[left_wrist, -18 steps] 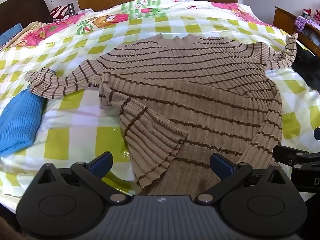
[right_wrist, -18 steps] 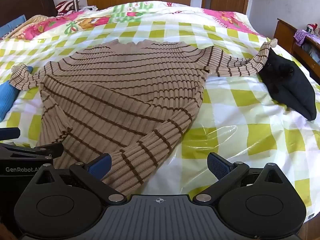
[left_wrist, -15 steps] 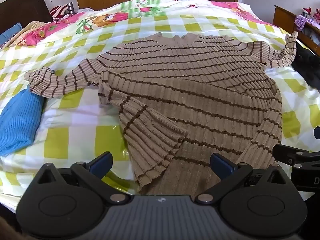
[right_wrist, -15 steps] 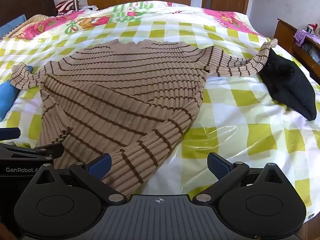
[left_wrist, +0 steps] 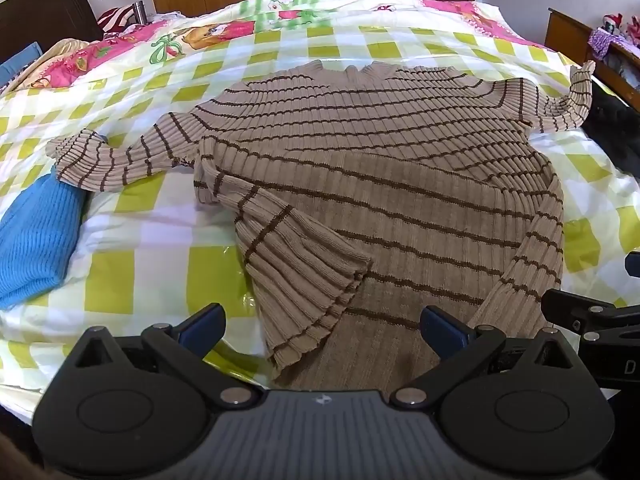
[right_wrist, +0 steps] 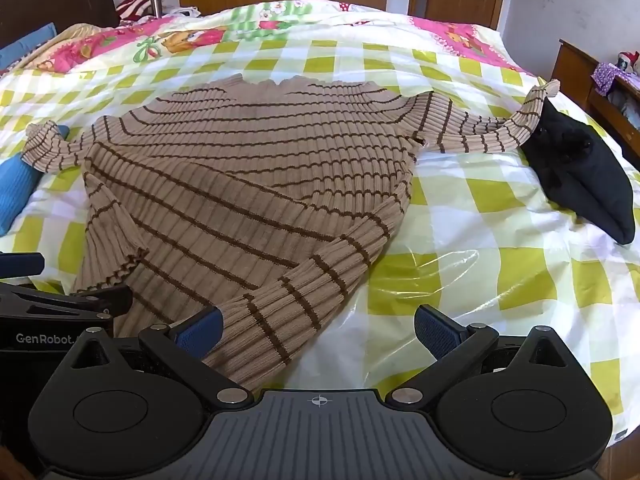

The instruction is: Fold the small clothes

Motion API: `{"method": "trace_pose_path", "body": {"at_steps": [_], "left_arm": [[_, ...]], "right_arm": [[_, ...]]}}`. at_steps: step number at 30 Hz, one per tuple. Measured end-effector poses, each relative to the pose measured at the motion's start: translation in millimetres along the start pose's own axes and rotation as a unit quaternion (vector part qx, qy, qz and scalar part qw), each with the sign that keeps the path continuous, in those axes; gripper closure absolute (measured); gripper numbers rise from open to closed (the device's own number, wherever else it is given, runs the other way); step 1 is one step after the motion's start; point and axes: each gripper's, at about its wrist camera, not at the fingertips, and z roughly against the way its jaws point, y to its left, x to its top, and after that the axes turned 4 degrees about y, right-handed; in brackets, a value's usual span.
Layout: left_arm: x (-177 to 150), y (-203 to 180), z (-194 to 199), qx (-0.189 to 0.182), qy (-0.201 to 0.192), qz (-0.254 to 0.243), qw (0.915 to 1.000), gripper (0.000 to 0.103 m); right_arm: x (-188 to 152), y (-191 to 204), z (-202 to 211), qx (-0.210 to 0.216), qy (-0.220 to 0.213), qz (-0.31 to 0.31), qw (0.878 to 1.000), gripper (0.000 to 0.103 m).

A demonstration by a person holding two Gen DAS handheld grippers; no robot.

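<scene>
A tan ribbed sweater (left_wrist: 360, 140) (right_wrist: 260, 160) with thin brown stripes lies spread on the bed, neck at the far side. Its sleeves reach out left and right, and both lower corners are folded in over the body. My left gripper (left_wrist: 322, 324) hovers open above the near hem, with the folded left flap (left_wrist: 304, 276) just ahead of its blue pads. My right gripper (right_wrist: 318, 328) is open too; the folded right corner (right_wrist: 280, 304) lies under its left finger without being pinched. Each gripper shows at the edge of the other's view.
The bed cover (right_wrist: 480, 240) is yellow-green checked under clear plastic. A blue knit garment (left_wrist: 36, 232) lies under the left sleeve end. A black garment (right_wrist: 584, 168) lies by the right sleeve end. A wooden cabinet (right_wrist: 576, 68) stands at the right, a dark headboard (left_wrist: 44, 12) far left.
</scene>
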Motion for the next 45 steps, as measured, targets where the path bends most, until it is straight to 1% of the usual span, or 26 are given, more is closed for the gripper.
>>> {"method": "trace_pose_path", "body": {"at_steps": [27,45], "left_arm": [[-5.3,-5.5,-3.4,-0.003,0.005,-0.001,1.0000,0.000],[-1.6,-4.5,-0.2,-0.005,0.009,0.001,0.9999,0.000]], "right_arm": [[-0.5,0.8,-0.7,-0.001,0.002,0.003,1.000,0.001],[-0.2,1.2,-1.1,-0.001,0.003,0.003,1.000,0.001]]}}
